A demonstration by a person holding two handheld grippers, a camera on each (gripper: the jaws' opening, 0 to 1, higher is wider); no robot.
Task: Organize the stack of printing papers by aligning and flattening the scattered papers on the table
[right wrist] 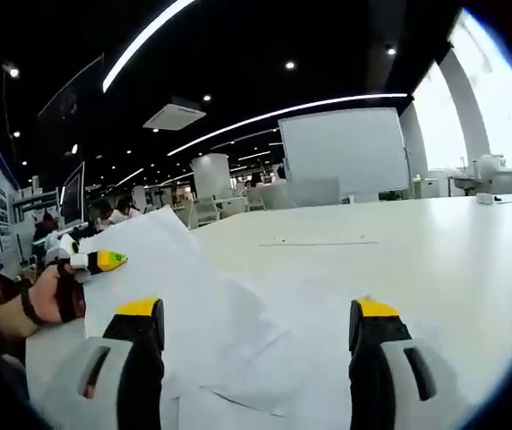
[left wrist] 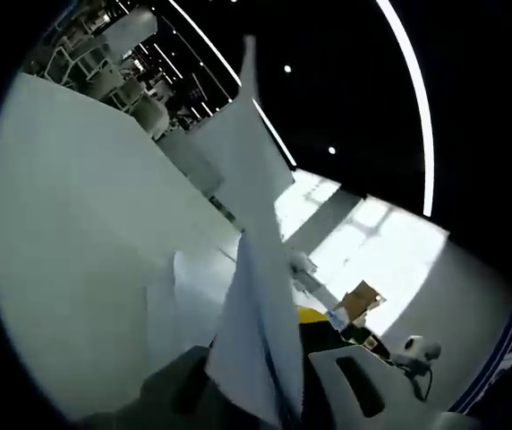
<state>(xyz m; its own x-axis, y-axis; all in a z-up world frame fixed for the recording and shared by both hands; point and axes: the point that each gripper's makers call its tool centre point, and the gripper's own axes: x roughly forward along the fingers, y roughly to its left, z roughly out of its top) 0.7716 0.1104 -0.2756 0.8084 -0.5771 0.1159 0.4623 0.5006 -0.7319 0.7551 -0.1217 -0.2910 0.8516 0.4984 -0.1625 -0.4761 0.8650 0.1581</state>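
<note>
2 grippers are at the white counter (right wrist: 435,260). Left gripper (left wrist: 278,394) is closed on a raised bundle of papers (left wrist: 256,269), its tip at their left edge. Right gripper (right wrist: 254,336) hangs wide open and holds nothing, above the papers.

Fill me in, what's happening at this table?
A person with a gripper in each hand is tidying loose printing papers on a white table. The left gripper is shut on a sheaf of sheets, lifted off the tabletop and standing on edge. The right gripper is open, jaws apart above the other crumpled sheets, which aren't aligned yet.
</note>
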